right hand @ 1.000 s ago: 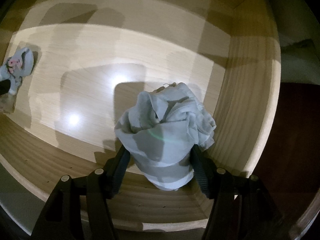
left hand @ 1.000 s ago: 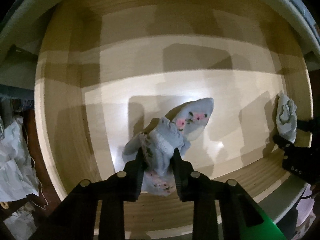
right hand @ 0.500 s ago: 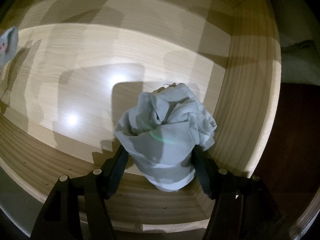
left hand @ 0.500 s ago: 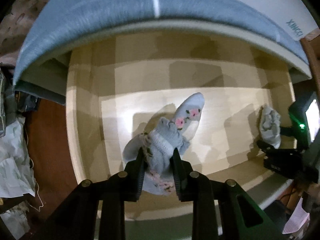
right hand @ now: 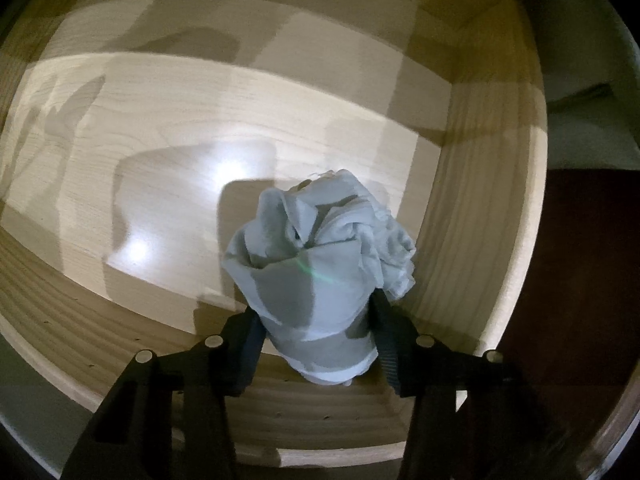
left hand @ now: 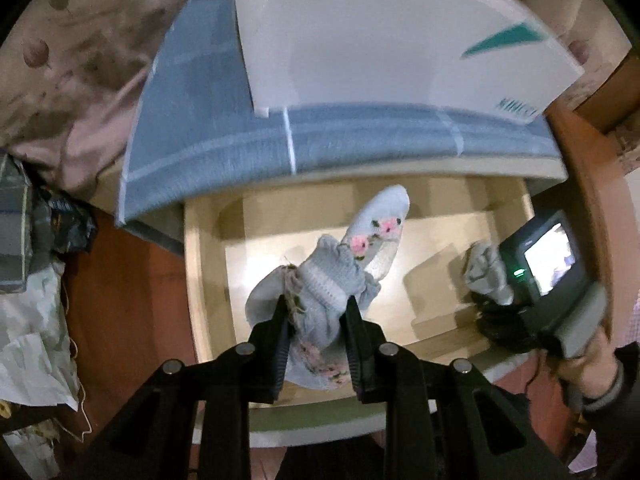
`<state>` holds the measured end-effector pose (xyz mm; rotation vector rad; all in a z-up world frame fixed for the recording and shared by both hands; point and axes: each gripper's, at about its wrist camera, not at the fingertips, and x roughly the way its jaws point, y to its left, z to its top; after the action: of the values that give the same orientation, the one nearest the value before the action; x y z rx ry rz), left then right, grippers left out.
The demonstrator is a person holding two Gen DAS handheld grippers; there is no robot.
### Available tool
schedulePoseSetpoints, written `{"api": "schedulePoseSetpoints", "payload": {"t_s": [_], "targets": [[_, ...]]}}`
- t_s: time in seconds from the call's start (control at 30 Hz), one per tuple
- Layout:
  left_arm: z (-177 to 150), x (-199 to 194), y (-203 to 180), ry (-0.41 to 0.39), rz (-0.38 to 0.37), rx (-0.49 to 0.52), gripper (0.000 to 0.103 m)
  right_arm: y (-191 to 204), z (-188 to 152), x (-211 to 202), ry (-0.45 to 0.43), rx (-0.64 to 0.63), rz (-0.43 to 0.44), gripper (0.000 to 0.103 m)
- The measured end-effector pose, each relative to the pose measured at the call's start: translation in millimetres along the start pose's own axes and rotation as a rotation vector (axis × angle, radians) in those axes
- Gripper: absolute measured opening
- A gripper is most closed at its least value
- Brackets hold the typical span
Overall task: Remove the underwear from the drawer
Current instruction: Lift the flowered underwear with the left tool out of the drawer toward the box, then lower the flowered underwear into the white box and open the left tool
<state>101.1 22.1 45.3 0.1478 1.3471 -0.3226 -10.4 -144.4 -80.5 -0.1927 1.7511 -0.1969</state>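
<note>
My left gripper (left hand: pixel 316 312) is shut on light blue underwear with pink flowers (left hand: pixel 372 240) and holds it up above the open wooden drawer (left hand: pixel 208 280). In the right wrist view, a bunched grey-blue underwear (right hand: pixel 320 264) stands near the drawer's right wall (right hand: pixel 480 220). My right gripper (right hand: pixel 318 320) points down at it, and its jaws are closing, with both pads pressing into the cloth. The same grey bundle (left hand: pixel 486 276) shows at the right of the left wrist view, beside the right device's lit screen (left hand: pixel 548 256) and a hand (left hand: pixel 588 368).
A blue-grey covered top (left hand: pixel 320 148) with a white box (left hand: pixel 380 40) on it overhangs the drawer's back. Crumpled white paper (left hand: pixel 28 320) and dark clutter lie left of the drawer on a reddish-brown floor (left hand: pixel 132 300). The drawer floor (right hand: pixel 160 140) is bare pale wood.
My left gripper has risen with the floral underwear, from the drawer floor to well above it. The right gripper stayed in place and its jaws narrowed on the grey bundle.
</note>
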Motion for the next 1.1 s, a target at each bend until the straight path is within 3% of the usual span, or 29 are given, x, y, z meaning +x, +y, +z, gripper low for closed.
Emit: {"api": "schedulePoseSetpoints", "payload": {"t_s": [0.4, 0.67, 0.8, 1.1], "targets": [[29, -118, -4, -0.214, 0.002, 0.031, 0.025, -6, -6, -4, -0.012, 0.009, 0.0, 0.043], [79, -180, -5, -0.379, 0.016, 0.009, 0.025, -6, -7, -7, -0.014, 0.008, -0.001, 0.043], [107, -178, -9, -0.387, 0.048, 0.02, 0.025, -7, -8, -8, -0.014, 0.01, 0.001, 0.043], [152, -117, -11, -0.337, 0.056, 0.022, 0.025, -13, -5, -13, -0.018, 0.019, 0.015, 0.043]]}}
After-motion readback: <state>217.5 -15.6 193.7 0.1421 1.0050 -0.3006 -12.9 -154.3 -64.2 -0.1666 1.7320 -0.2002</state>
